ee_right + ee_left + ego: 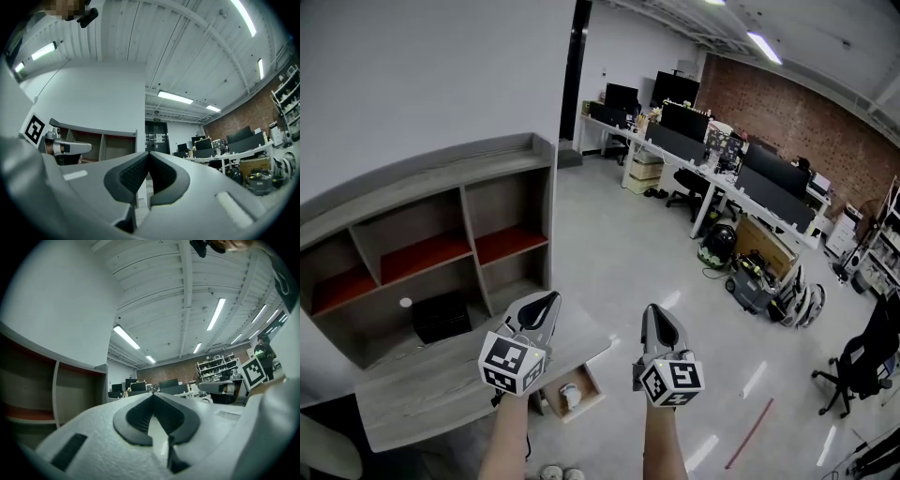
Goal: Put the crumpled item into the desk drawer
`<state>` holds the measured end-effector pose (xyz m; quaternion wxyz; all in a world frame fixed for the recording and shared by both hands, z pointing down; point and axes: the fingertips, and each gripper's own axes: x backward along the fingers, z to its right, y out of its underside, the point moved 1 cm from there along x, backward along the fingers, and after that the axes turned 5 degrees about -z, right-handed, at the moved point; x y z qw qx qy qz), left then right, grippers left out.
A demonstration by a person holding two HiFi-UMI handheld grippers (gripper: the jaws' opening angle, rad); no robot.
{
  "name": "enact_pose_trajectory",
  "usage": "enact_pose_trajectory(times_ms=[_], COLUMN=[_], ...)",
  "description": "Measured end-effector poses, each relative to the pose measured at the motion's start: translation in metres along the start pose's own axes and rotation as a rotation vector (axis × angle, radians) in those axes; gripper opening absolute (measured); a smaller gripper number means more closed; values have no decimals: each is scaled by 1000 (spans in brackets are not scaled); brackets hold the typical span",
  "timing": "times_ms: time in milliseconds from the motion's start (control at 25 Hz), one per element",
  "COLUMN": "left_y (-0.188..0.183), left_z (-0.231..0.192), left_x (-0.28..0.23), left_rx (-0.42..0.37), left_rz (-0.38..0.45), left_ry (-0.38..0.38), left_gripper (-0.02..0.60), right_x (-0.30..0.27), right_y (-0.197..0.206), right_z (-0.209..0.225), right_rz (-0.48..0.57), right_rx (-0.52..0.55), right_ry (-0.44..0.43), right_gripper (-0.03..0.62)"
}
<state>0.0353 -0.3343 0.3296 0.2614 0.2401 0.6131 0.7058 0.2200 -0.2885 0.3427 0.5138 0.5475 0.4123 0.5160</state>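
In the head view a small wooden drawer stands open under the front edge of the grey desk. A white crumpled item lies inside the drawer. My left gripper is raised above the desk's right end, its jaws shut with nothing between them. My right gripper is held beside it over the floor, also shut and empty. In the left gripper view the left gripper has its jaw tips meeting and points across the room. The right gripper view shows the right gripper the same way.
A shelf unit with red-floored compartments stands on the desk against the wall. A black box sits below it. Office desks with monitors run along the back right. A black chair stands at the right. Shoes show at the bottom edge.
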Motion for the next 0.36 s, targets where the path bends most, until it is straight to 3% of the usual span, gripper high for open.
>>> enact_pose_trajectory(times_ms=[360], left_y=[2], left_z=[-2], left_x=[-4], left_rx=[3], left_rz=[2], left_ry=[13], left_gripper=[-12], right_x=[-3], right_y=[0], right_z=[-2], right_rz=[-2], right_rx=[6], right_ry=[6], right_gripper=[11])
